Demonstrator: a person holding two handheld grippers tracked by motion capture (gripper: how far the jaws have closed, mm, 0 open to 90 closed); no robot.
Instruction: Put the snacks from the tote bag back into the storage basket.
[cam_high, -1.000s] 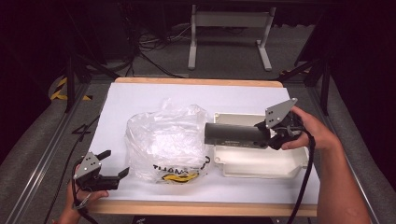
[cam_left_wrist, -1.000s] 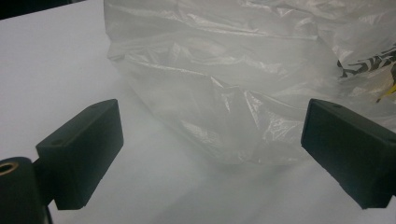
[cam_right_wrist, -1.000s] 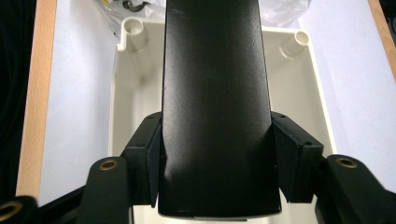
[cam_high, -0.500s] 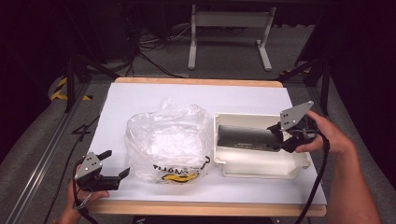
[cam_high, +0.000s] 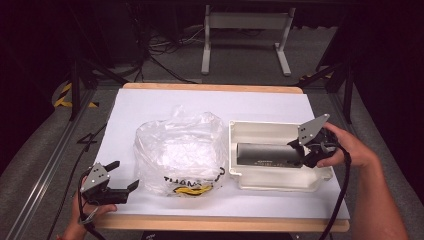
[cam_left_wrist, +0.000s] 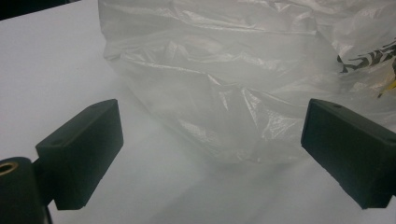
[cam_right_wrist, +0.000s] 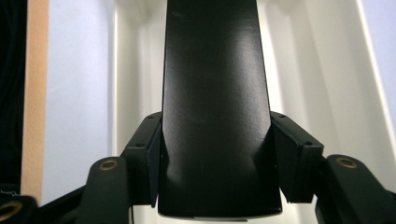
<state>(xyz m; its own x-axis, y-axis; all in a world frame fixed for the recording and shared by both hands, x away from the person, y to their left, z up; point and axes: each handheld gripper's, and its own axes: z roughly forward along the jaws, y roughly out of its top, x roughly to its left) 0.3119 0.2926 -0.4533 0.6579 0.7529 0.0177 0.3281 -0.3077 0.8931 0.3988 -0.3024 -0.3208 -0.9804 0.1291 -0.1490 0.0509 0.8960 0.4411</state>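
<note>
Two tongs: one per hand, both over the white-covered counter (cam_high: 165, 102).
Right tongs (cam_high: 299, 151): clamped on one end of a dark grey flat bar (cam_high: 268, 155); in the right gripper view the bar (cam_right_wrist: 215, 107) sits squeezed between both pads and runs straight away from the camera.
Bar position: stretches out ahead of the right tongs, inside the white tray (cam_high: 260, 131), lengthwise along it. Whether it touches the tray floor, can't tell.
Tray: open-topped, white, directly under and ahead of the right tongs; its walls (cam_right_wrist: 128, 70) show on both sides of the bar.
Left tongs (cam_high: 125, 176): jaws spread wide, nothing between them, low over the counter's near edge.
Plastic bag (cam_high: 177, 152): crumpled, clear, black and yellow print on it; just ahead of the left tongs, apart from the jaws. In the left gripper view the bag (cam_left_wrist: 243, 79) fills the space beyond the gap.
Bag vs tray: bag sits between the two tongs, right beside the tray's far end from the right tongs.
</note>
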